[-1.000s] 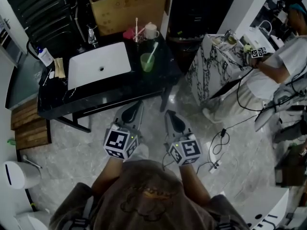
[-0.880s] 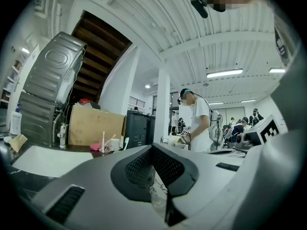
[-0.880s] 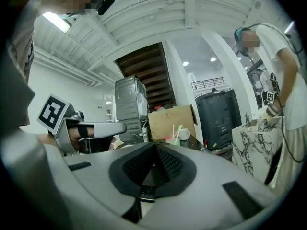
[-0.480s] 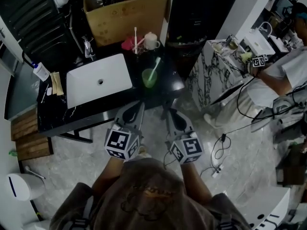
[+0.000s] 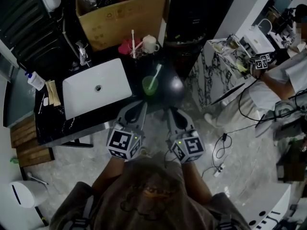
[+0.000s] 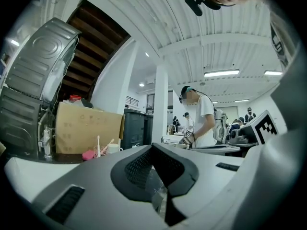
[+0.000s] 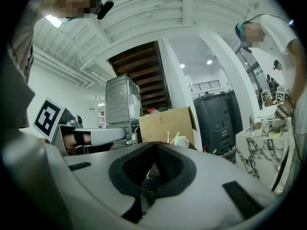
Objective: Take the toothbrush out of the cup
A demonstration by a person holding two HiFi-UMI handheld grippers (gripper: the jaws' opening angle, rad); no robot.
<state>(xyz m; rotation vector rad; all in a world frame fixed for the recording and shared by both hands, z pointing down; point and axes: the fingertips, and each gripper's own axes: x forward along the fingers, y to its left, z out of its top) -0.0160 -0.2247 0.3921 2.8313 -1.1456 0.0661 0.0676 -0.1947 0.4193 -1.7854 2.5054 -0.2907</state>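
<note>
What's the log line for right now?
toothbrush: in green cup | left hand-held gripper: shut, empty | right hand-held gripper: shut, empty

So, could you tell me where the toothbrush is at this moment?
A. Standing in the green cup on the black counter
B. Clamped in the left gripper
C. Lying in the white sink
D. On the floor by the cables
A: the toothbrush leans in the green cup, which stands on the black counter just right of the white sink.
</note>
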